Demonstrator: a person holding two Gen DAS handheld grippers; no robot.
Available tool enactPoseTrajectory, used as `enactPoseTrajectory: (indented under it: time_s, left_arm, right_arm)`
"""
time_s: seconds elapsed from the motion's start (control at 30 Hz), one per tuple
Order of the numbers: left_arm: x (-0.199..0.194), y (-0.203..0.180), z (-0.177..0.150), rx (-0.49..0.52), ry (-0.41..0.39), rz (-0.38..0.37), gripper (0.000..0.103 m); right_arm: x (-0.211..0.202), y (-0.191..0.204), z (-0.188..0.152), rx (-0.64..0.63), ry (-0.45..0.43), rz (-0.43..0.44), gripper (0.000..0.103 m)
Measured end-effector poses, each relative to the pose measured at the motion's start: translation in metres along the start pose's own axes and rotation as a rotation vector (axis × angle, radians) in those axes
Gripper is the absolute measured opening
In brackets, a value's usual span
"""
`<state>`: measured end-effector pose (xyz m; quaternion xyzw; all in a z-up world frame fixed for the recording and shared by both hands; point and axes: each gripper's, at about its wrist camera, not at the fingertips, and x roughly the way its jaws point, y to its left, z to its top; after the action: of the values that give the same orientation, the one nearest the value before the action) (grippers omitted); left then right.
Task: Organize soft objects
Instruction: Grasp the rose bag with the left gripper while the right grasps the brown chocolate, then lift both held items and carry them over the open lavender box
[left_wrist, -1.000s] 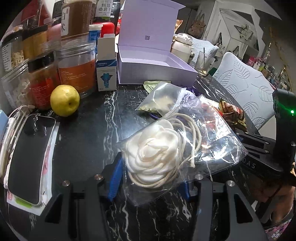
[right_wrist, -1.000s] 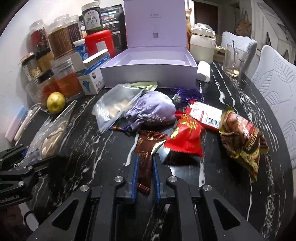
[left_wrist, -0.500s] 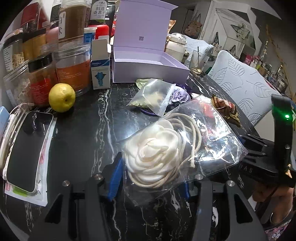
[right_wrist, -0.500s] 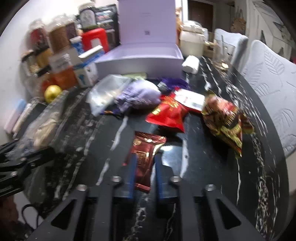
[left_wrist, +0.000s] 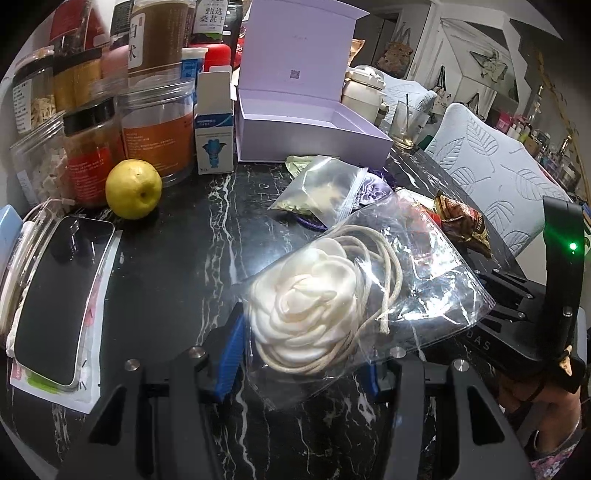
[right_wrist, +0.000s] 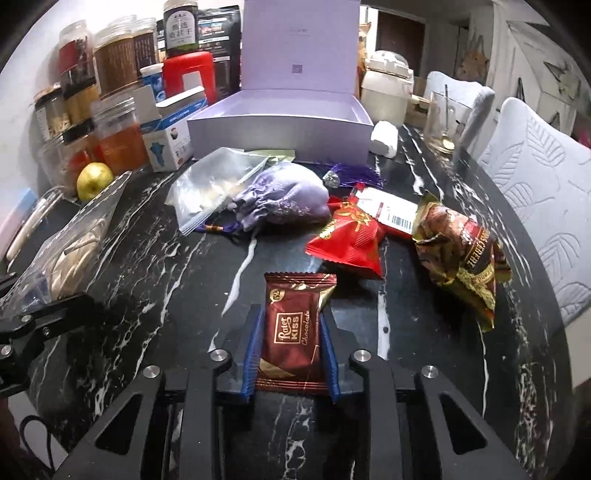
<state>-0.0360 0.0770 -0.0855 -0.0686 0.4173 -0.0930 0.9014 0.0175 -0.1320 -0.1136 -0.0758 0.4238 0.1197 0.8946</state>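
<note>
A clear plastic zip bag holding a coiled cream fabric flower and pale cord (left_wrist: 317, 306) sat between the blue-padded fingers of the left gripper (left_wrist: 301, 354), whose jaws were closed onto the bag's lower end, lifting it above the black white-veined marble table (left_wrist: 177, 258). The right gripper (right_wrist: 290, 354) had its jaws pressed against both long edges of a dark red foil chocolate packet printed with gold lettering (right_wrist: 293, 328), which lay flat between them and stuck out ahead of the tips.

Ahead of the right jaws and slightly to their right lay a crinkled red snack pouch (right_wrist: 351, 240), and further right a crumpled brown and gold wrapper (right_wrist: 461, 262). Straight ahead, beyond the packet, rested a lilac embroidered drawstring pouch (right_wrist: 284, 199), touching a frosted zip bag of pale contents (right_wrist: 210, 184) on its left. Behind these stood an open lavender cardboard gift box with its lid upright (right_wrist: 280, 129).

Ahead and to the left of the left jaws were a yellow round fruit (left_wrist: 133, 188), a cluster of clear jars with orange labels (left_wrist: 155, 129), and nearer, a black smartphone in a clear case (left_wrist: 59, 299).
</note>
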Motion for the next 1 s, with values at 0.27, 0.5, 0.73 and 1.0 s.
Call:
enactPoseTrajectory:
  time_s: [0.27,0.5,0.73,1.0]
  left_arm:
    - [-0.004,-0.007,0.006,0.013,-0.022,0.002,0.052]
    - [-0.014,-0.023,0.017,0.048,-0.064,-0.001,0.052]
    - [-0.022,-0.039,0.044,0.071,-0.118,-0.023,0.052]
    - [-0.033,-0.057,0.093,0.122,-0.212,-0.04,0.052]
  right_arm:
    - [-0.007,-0.013,-0.004,0.069,0.002,0.071,0.027]
    - [-0.027,-0.018,-0.006,0.079,-0.023,0.102,0.027]
    - [-0.056,-0.026,0.009,0.077,-0.081,0.133,0.027]
    - [-0.073,-0.038,0.046,0.05,-0.152,0.143,0.027]
